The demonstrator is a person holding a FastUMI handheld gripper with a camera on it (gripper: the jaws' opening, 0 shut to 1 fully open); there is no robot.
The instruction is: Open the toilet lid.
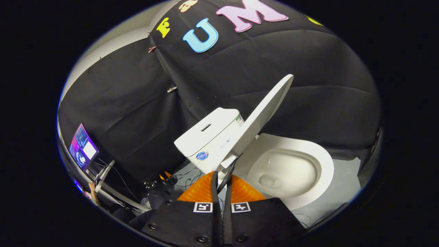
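the toilet lid [265,113] stands raised, tilted back toward the tank [209,135] and resting near it, so the bowl [289,169] lies open beyond the fingers at about two o'clock from them. the seat ring around the bowl looks down and bare. the gripper [221,183] sits low, its two fingers drawn close together with just a thin slit between them and nothing caught there; the fingertips point at the tank's lower corner, around twelve o'clock. the lid is apart from the fingers, up at one o'clock.

judging by this, the lifting step looks finished and the tool is clenched on nothing. what is left seems only to draw away cleanly without knocking the lid forward. a lit screen [82,145] and loose cables [178,176] sit off at nine to ten o'clock, against the black cloth wall [308,61].
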